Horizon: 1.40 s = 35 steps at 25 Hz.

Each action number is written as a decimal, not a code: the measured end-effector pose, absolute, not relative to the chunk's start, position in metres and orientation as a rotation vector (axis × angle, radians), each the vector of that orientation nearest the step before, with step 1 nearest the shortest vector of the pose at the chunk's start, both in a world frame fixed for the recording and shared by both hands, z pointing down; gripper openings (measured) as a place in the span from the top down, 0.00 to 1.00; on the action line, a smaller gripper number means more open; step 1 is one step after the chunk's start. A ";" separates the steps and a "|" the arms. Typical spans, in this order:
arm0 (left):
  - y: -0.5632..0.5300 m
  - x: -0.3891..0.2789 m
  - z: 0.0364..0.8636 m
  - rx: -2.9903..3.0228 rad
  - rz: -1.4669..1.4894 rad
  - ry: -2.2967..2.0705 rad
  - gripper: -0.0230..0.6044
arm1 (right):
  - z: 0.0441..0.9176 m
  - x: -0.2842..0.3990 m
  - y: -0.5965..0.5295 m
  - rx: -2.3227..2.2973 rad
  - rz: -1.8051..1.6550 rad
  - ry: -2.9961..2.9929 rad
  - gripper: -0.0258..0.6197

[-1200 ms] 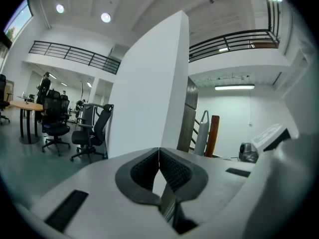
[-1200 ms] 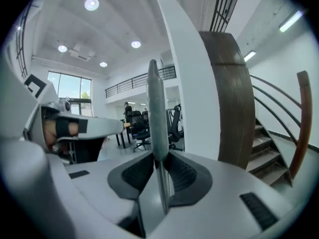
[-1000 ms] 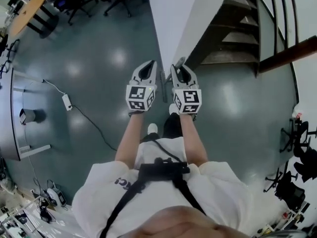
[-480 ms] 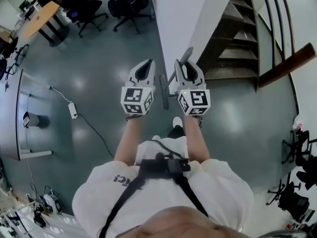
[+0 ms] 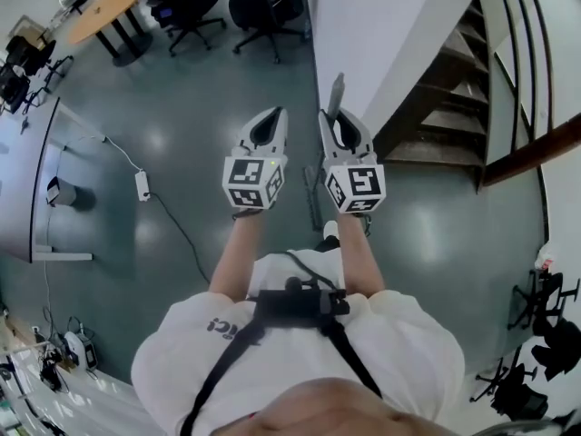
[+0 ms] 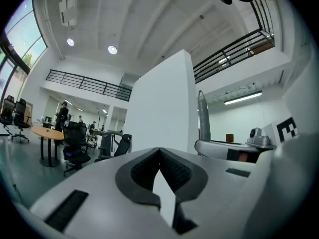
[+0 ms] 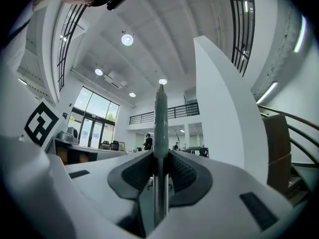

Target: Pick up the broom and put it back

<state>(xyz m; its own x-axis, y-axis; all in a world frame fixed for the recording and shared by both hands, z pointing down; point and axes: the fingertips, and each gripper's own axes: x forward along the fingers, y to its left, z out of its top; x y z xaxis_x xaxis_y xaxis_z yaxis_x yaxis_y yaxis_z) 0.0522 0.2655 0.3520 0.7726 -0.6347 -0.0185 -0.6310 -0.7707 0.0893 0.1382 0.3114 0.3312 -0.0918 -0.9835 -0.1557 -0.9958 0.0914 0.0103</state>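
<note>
The broom shows as a thin grey handle [image 5: 335,95] that stands almost upright; its head is hidden. My right gripper [image 5: 332,122] is shut on the handle [image 7: 160,114], and the dark pads [image 7: 181,172] press it from both sides in the right gripper view. The handle's rounded top sticks up above the jaws. Just to the left, my left gripper [image 5: 271,118] is level with the right one and holds nothing. Its pads meet at the tip [image 6: 159,150]. In the left gripper view the handle [image 6: 202,118] rises beside the right gripper's body [image 6: 234,149].
A white partition wall [image 5: 363,25] stands straight ahead, with a dark staircase [image 5: 445,107] and a handrail to its right. Office chairs [image 5: 263,7] and a wooden desk [image 5: 104,12] are at the far left. A power strip with a cable [image 5: 142,185] lies on the grey floor.
Both grippers have risen side by side and come nearer the wall. The broom handle has gone up with the right gripper and now stands more upright.
</note>
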 end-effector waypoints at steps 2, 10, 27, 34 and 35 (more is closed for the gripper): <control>0.260 0.032 0.350 2.867 -0.067 -1.084 0.94 | 0.326 0.120 0.305 -1.993 0.177 2.270 0.80; 0.232 -0.065 0.354 2.754 -0.101 -1.354 0.95 | 0.321 0.030 0.270 -1.738 0.197 2.440 0.80; 0.114 -0.211 0.346 2.435 -0.131 -1.866 0.95 | 0.319 -0.124 0.122 -1.150 0.108 2.721 0.80; 0.039 -0.246 0.347 2.365 -0.113 -2.000 0.95 | 0.318 -0.170 0.039 -0.937 0.093 2.766 0.80; 0.028 -0.250 0.349 2.356 -0.105 -2.017 0.95 | 0.318 -0.175 0.028 -0.916 0.094 2.769 0.80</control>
<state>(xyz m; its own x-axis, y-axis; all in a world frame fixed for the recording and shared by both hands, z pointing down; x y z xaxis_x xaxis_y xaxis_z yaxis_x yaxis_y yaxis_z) -0.2505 0.0283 0.3492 0.1531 -0.9879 -0.0265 -0.9853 -0.1547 0.0728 -0.1749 0.0278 0.3181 -0.7805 -0.5812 -0.2302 -0.5955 0.8033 -0.0088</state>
